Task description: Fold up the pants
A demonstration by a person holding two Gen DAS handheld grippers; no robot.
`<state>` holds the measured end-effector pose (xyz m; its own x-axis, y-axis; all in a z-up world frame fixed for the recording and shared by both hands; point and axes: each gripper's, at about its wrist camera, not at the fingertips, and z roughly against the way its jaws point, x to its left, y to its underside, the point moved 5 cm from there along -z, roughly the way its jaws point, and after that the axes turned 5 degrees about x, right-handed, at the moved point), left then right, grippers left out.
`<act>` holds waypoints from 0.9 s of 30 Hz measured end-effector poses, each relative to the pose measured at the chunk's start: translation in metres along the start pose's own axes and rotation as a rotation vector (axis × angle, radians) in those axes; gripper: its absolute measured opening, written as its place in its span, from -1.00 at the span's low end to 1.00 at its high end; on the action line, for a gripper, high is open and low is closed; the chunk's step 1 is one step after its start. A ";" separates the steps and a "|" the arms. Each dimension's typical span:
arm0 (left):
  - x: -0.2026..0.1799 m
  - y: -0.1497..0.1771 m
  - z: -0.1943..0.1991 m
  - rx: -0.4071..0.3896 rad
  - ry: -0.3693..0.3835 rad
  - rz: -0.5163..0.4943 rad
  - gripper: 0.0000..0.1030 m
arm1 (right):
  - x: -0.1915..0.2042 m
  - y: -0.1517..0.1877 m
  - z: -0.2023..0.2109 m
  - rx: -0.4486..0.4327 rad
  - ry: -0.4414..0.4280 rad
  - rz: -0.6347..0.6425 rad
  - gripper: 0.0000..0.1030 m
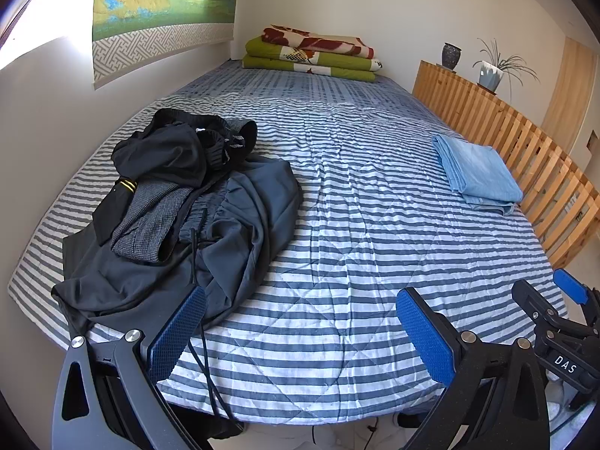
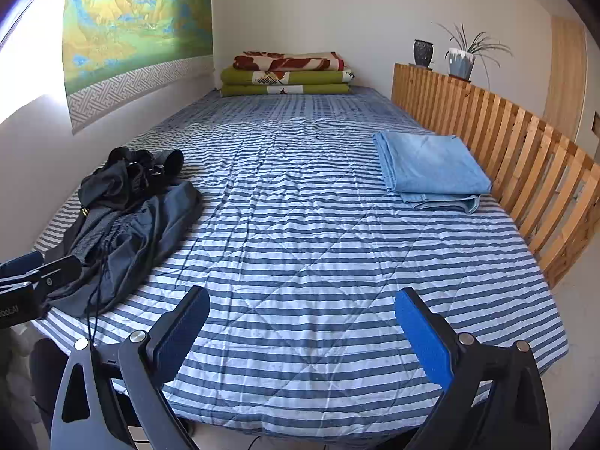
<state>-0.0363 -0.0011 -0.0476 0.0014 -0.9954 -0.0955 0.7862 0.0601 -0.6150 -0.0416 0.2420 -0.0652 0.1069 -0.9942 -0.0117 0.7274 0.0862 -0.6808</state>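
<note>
Both tongs, left (image 1: 300, 337) and right (image 2: 302, 333), spread wide, gripping nothing. One blue pair (image 2: 431, 167) folded already; dark heap (image 1: 180, 206) untouched on bed (image 2: 300, 262), likely most work left.

Bed cover (image 2: 300, 247) is blue and white stripes, with a darker blue check bit at the far end. Pile of pants (image 1: 180, 202) is mostly black and dark slate grey, one pair a fine grey weave, and there's a black cuff with two thin yellow bands. Folded pants (image 2: 431, 168) are pale denim blue. Blankets (image 2: 287, 73): olive green under a red and cream one. Gripper pads (image 1: 423, 333) are bright blue. Rail (image 2: 506, 142) is light honey wood. Wall hanging (image 2: 131, 18) is green, yellow and blue with a grey key-pattern border.
</note>
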 end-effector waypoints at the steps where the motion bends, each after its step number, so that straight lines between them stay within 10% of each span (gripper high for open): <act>1: 0.000 0.000 0.000 -0.001 -0.001 -0.001 1.00 | 0.000 0.000 0.001 -0.007 0.014 0.006 0.89; 27: 0.001 -0.004 0.001 -0.004 -0.015 -0.004 0.99 | -0.007 0.006 -0.014 0.077 -0.019 -0.037 0.89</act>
<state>-0.0391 -0.0026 -0.0444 0.0077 -0.9967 -0.0814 0.7836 0.0566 -0.6187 -0.0471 0.2485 -0.0793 0.0911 -0.9955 0.0263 0.7811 0.0550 -0.6220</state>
